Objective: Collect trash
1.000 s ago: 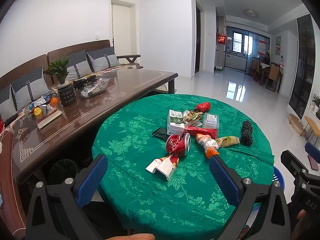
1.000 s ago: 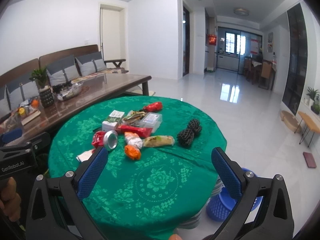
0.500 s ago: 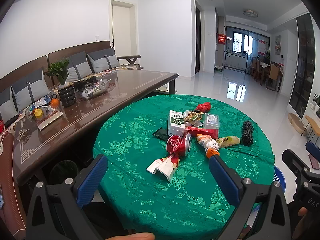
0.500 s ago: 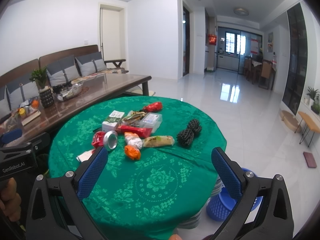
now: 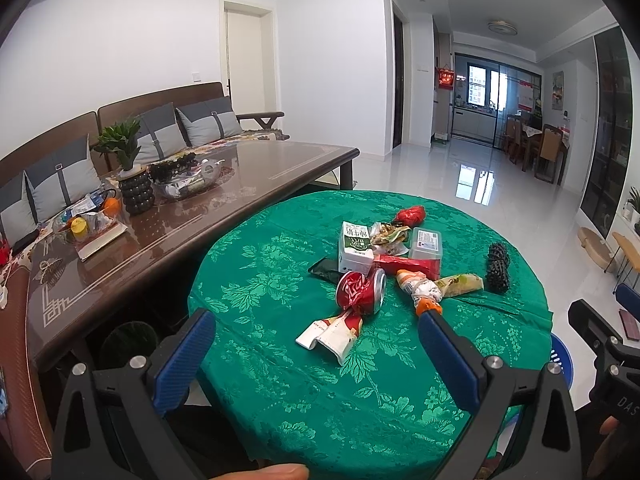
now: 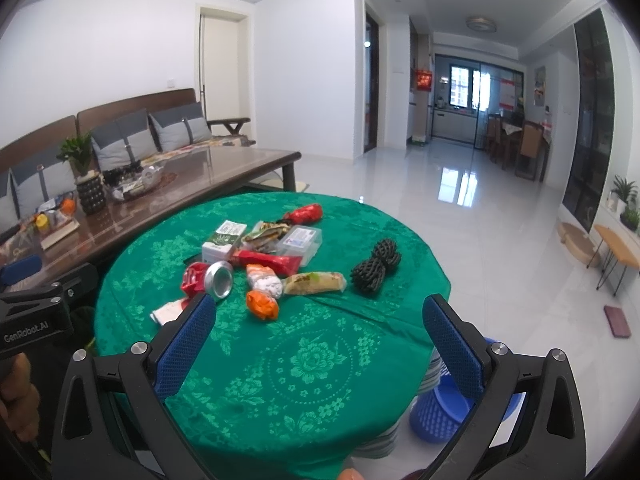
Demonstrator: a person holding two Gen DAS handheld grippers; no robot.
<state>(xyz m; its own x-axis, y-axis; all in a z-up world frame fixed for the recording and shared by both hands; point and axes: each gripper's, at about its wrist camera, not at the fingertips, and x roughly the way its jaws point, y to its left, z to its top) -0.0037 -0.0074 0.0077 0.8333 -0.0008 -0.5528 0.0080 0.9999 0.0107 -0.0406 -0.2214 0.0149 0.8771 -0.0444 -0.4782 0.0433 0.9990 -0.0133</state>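
A round table under a green floral tablecloth [image 6: 304,360] fills the near view, with the trash heaped toward its far half. In the heap lie a crushed red can [image 5: 361,292] on its side, a flattened red-and-white carton [image 5: 332,330] nearest the left gripper, a white-and-green milk box [image 5: 354,246], a clear plastic box [image 5: 427,243], a long red wrapper [image 5: 408,266], a crumpled red wrapper [image 5: 412,213] at the far edge, an orange-capped packet [image 6: 262,294], a greenish snack packet [image 6: 316,283] and a bundle of black cord [image 6: 376,266] set a little apart to the right. The left gripper [image 5: 316,344] hovers over the near part of the cloth with its 2 blue-padded fingers spread wide, holding nothing. The right gripper [image 6: 318,338] hangs likewise above the cloth, fingers wide apart and empty. To the left stands a long dark wooden table [image 5: 256,184] carrying a potted plant [image 5: 130,168], a glass bowl [image 5: 188,186] and a tray of small items; behind it runs a wooden sofa [image 5: 120,128] with grey cushions. A blue basket [image 6: 452,408] sits on the glossy white floor just beside the round table on the right. A dark bin [image 5: 128,338] shows under the wooden table's edge. Beyond, a hallway leads to a dining area [image 6: 520,140] with chairs before glass doors.
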